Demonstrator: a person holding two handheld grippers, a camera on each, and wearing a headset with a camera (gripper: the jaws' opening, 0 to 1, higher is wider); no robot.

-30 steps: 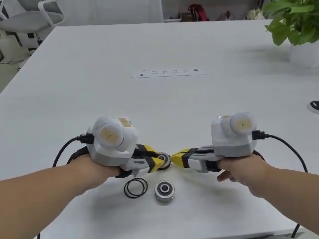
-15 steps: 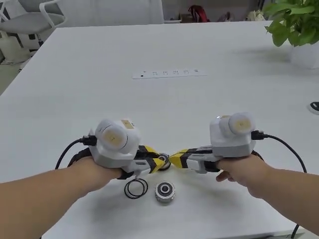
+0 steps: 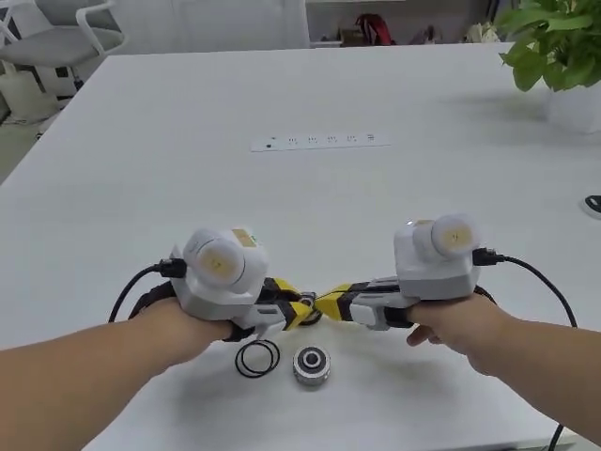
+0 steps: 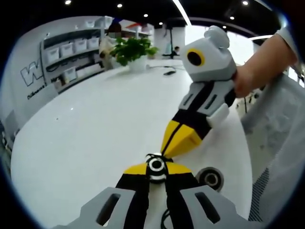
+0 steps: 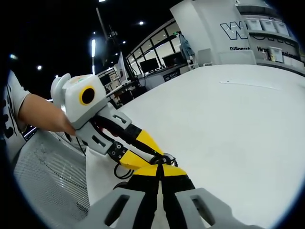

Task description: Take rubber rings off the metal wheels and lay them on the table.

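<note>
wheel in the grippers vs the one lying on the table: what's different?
The held wheel is clamped in the left gripper, with the right gripper shut at its rim. The table wheel lies flat and free. The held wheel shows black bands around a pale hub. The table wheel looks like bare metal, with two rubber rings beside it. Both are small and round.

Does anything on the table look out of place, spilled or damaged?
Nothing stands out. Two rubber rings lie flat on the table beside a metal wheel, with nothing spilled or broken. The left gripper holds a second wheel between its jaws.
</note>
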